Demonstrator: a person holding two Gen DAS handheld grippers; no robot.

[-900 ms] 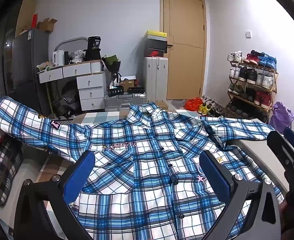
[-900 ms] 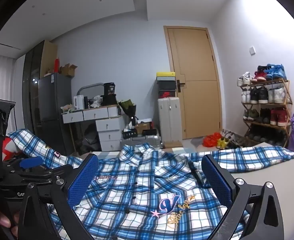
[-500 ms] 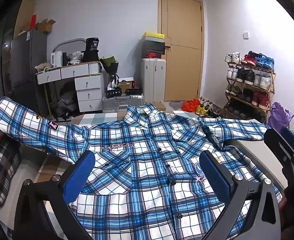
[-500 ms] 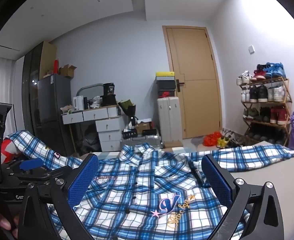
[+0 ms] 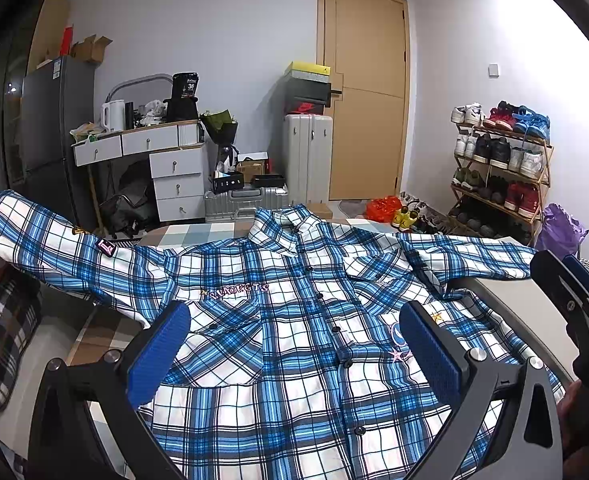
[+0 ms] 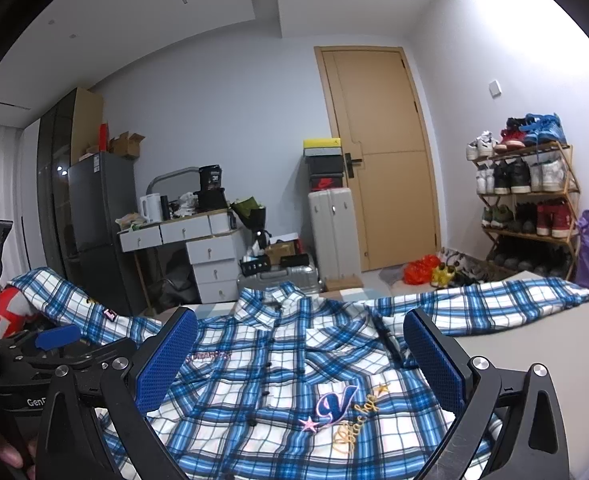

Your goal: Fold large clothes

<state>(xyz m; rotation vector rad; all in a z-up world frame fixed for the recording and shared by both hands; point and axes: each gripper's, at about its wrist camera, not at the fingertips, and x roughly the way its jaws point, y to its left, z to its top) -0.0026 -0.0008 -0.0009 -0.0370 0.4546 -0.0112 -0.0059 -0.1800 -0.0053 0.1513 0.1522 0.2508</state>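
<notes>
A blue and white plaid button-up shirt (image 5: 294, 340) lies spread face up on a grey surface (image 5: 506, 312), collar away from me, both sleeves stretched out to the sides. It also shows in the right wrist view (image 6: 278, 376). My left gripper (image 5: 294, 348) is open and empty, hovering over the shirt's lower front. My right gripper (image 6: 300, 360) is open and empty, over the shirt's lower right part with the embroidered V patch (image 6: 334, 402). Each gripper shows at the edge of the other's view.
The left sleeve (image 5: 54, 240) hangs over a pile at the surface's left edge. Beyond stand a white drawer desk (image 5: 166, 172), suitcases (image 5: 306, 164), a wooden door (image 5: 364, 92), a shoe rack (image 5: 502, 172) and a purple bag (image 5: 560, 232).
Both grippers have stayed open and nearly still; the left wrist view has shifted slightly, the shirt sitting a little lower in it.
</notes>
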